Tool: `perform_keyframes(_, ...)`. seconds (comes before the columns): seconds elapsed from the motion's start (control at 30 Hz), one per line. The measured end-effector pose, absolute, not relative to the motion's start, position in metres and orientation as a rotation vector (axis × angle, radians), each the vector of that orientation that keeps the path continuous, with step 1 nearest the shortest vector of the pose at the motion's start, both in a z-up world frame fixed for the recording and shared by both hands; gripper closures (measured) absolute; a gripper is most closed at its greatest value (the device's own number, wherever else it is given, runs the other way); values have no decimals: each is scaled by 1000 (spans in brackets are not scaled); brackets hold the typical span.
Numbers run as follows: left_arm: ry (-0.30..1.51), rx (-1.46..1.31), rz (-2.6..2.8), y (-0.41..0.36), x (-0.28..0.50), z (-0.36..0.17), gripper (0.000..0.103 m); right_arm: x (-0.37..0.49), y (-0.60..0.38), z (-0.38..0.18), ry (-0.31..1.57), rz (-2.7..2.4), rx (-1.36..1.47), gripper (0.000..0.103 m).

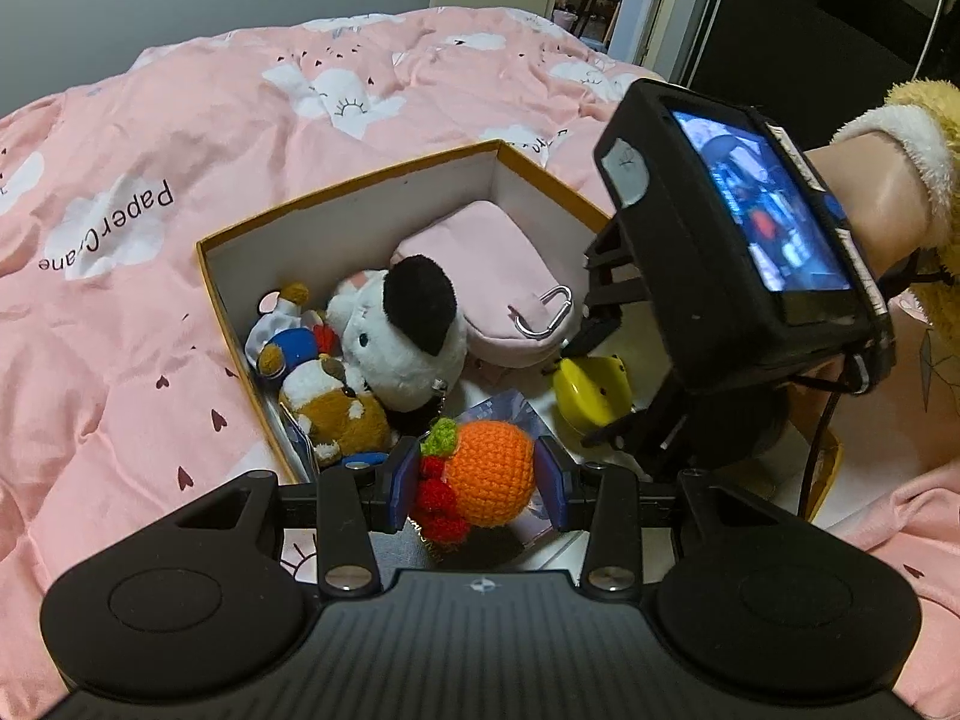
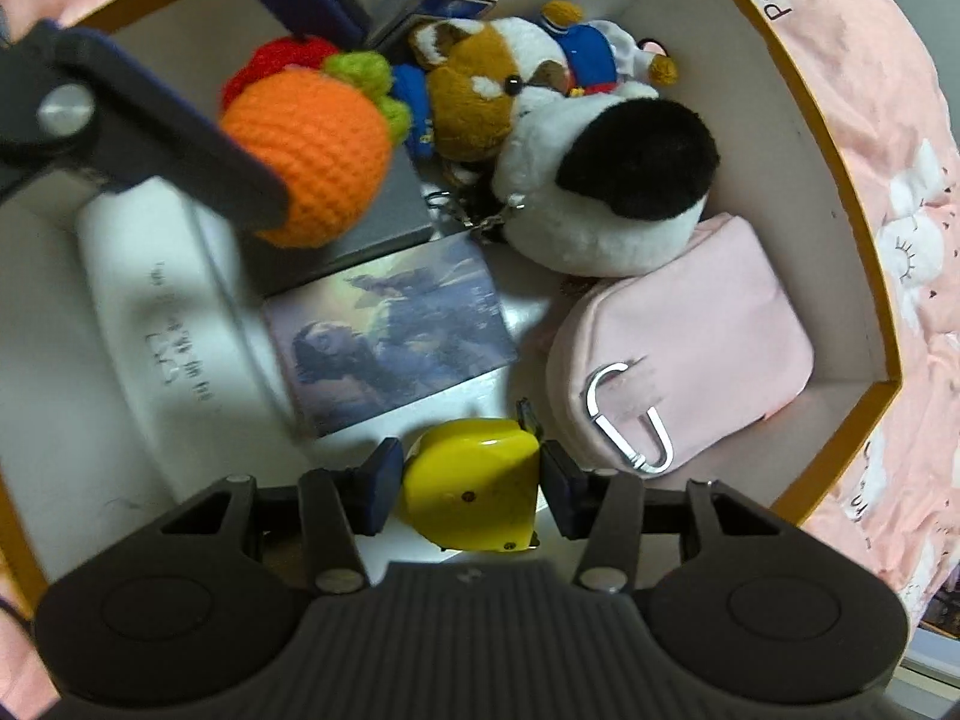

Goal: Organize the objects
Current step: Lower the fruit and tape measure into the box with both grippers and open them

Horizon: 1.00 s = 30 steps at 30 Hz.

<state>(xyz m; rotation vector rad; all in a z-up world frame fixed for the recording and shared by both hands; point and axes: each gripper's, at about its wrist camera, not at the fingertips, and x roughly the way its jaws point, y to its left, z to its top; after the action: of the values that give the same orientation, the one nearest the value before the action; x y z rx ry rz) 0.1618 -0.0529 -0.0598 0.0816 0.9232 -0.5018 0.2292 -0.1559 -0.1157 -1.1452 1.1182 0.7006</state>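
Observation:
An open cardboard box (image 1: pixel 354 195) with orange edges lies on a pink bed cover. My left gripper (image 1: pixel 478 483) is shut on an orange crocheted fruit charm (image 1: pixel 489 471) and holds it above the box's near side; the charm also shows in the right wrist view (image 2: pixel 312 132). My right gripper (image 2: pixel 465 489) is shut on a yellow tape measure (image 2: pixel 471 495) inside the box; the tape measure shows in the left wrist view (image 1: pixel 591 393). In the box lie a black-and-white plush (image 2: pixel 606 192), a brown plush (image 2: pixel 474 90), a pink pouch (image 2: pixel 690 354) with a carabiner and a picture card (image 2: pixel 390 330).
A white rounded container (image 2: pixel 168 312) and a dark flat case (image 2: pixel 360 228) also lie in the box. The pink cover (image 1: pixel 180 138) spreads all around the box (image 2: pixel 840 192). A doorway and dark furniture (image 1: pixel 780 12) stand beyond the bed.

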Motion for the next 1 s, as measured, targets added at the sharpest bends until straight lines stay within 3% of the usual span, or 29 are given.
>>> perform_keyframes(0.27,939,63,-520,-57,164,-62,56,238,-167,-112,1122,683,-1046,49)
perform_keyframes(0.47,957,19,-548,-67,167,-62,56,218,-185,-76,994,608,-954,45)
perform_keyframes(0.7,1000,-47,-576,-88,170,-72,56,182,-216,-27,789,321,-622,43)
perform_keyframes(1.0,1070,-158,-545,-108,190,-95,56,163,-248,-29,716,111,-271,36)
